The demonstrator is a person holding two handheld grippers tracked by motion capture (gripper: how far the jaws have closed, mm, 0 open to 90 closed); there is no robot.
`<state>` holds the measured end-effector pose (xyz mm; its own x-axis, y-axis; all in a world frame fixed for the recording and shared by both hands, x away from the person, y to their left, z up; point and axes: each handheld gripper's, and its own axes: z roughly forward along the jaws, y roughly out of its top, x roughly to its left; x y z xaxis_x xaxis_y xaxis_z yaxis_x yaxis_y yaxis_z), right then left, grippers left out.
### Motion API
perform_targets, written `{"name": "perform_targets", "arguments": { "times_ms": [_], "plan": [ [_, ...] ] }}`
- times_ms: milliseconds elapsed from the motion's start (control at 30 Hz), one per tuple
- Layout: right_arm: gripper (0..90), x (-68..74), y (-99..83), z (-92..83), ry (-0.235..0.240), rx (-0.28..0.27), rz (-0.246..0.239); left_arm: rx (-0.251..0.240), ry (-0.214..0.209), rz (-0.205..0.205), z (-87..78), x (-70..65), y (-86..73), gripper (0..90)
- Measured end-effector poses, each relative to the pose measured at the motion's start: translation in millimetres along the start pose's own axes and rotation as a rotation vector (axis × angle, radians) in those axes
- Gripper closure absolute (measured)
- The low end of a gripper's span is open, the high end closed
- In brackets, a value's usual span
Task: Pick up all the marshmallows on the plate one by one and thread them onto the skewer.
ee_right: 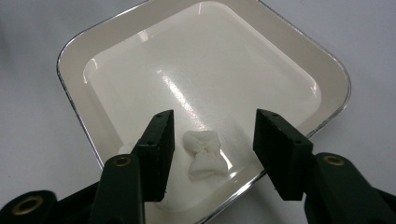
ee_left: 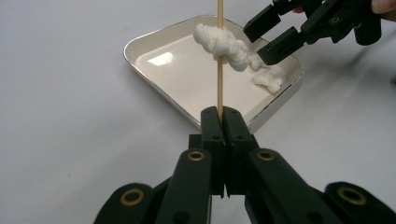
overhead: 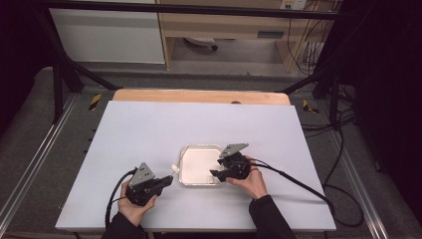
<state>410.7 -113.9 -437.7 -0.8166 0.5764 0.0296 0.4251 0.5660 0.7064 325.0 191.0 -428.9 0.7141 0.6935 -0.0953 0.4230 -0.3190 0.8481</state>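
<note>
Currently a loose white marshmallow piece [ee_right: 204,155] lies in the cream tray [ee_right: 93,46] near its 5 o'clock corner, between the half-open jaws of the right gripper [ee_right: 212,149], untouched by the pads. A squeeze set too deep could be stopped by the tray rim, or the soft piece squashed. The left gripper [ee_left: 223,122] is clamped shut on a wooden skewer [ee_left: 219,56] already threaded with marshmallows [ee_left: 223,43]; these could be knocked by the other jaws. The skewer's tip is cut off at 12 o'clock.
</note>
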Motion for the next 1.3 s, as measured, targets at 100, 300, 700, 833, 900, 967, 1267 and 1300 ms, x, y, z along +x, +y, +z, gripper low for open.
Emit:
{"name": "perform_targets", "arguments": {
  "times_ms": [100, 300, 700, 833, 900, 967, 1267, 1300],
  "plan": [
    [55.6, -0.1, -0.7, 2.7, 0.011, 0.011, 0.012, 0.001, -0.001, 0.001, 0.0, 0.1, -0.1, 89.1],
    [63.3, 0.3, -2.6, 6.3, 0.019, 0.032, 0.003, 0.001, -0.002, 0.003, 0.4, -0.3, 0.0, 89.1],
    [74.7, 0.3, -5.2, 5.3, 0.017, 0.026, 0.026, -0.003, -0.005, 0.001, 0.6, -0.7, 0.1, 89.1],
    [76.5, -1.8, -6.6, 3.8, 0.019, 0.003, 0.049, -0.004, -0.007, 0.003, 0.5, -1.0, 0.1, 89.2],
    [77.2, -2.8, -5.5, 0.7, 0.021, -0.013, 0.062, -0.003, -0.008, 0.005, 0.4, -1.1, 0.2, 89.2],
    [77.7, -3.6, -3.2, -3.8, 0.028, -0.035, 0.069, -0.004, -0.007, 0.007, 0.5, -1.4, 0.2, 89.2],
    [78.9, -5.1, 6.6, -28.3, 0.071, -0.134, 0.101, -0.007, -0.016, 0.011, 1.2, -3.8, 0.5, 89.2],
    [79.1, -5.0, 7.5, -30.9, 0.074, -0.143, 0.105, -0.007, -0.017, 0.012, 1.2, -4.0, 0.6, 89.1]
  ]
}}
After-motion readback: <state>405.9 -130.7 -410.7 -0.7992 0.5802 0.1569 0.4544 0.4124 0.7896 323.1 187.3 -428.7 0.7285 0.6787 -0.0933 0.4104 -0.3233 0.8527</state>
